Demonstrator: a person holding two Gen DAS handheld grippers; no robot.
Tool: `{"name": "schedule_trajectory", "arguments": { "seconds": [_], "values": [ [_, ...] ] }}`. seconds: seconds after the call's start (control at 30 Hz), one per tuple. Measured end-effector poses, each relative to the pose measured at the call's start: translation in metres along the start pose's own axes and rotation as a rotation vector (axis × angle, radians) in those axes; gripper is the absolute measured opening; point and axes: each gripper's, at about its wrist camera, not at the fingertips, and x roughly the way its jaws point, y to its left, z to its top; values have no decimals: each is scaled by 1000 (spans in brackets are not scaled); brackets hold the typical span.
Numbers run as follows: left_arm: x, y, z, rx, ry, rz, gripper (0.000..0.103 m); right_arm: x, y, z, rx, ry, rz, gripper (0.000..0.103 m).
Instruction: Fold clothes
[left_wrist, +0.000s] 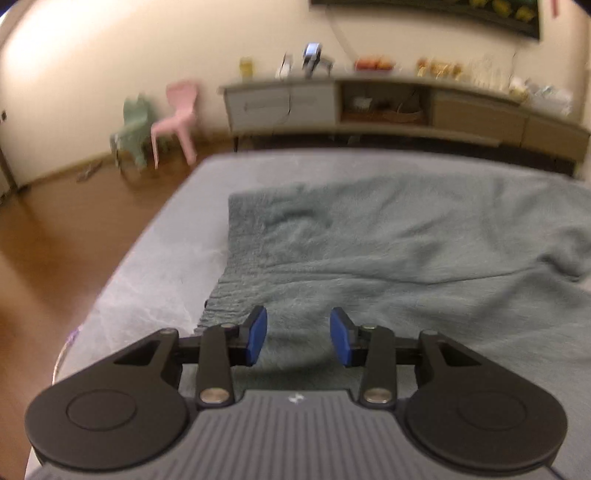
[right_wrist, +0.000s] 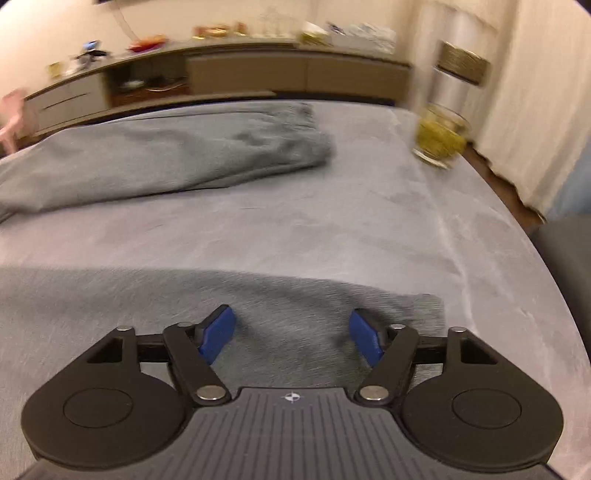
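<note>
Left gripper: jaws parted, blue pads facing, nothing between them. Right gripper: jaws spread wider, likewise empty.

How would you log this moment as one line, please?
left gripper open over sweater hem | right gripper open over sweater | nothing grasped

A: That grey-green sweater looks like fuzzy knit, ribbed along the hem. The grey table has a stone-like, faintly veined matt top.

B: Yep. The left gripper and right gripper are matt black plastic with smooth blue pads and shiny metal pins. The floor is glossy wood.
</note>
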Motion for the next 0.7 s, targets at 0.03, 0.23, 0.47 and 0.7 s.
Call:
{"name": "schedule_trajectory", "arguments": {
  "seconds": [0.03, 0.23, 0.47, 0.7],
  "values": [
    [13, 6, 1, -8, 25, 37, 39, 0, -2, 3, -9, 14, -21, 72],
    [41, 46, 10, -90, 68, 81, 47, -10, 4, 71, 3, -71, 66, 89],
    [27, 50, 10, -105, 71, 70, 46, 92, 33, 176, 74, -81, 54, 92],
    [-2, 64, 33, -268, -9, -129, 44, 162, 45, 200, 101, -50, 74, 15]
  ]
}}
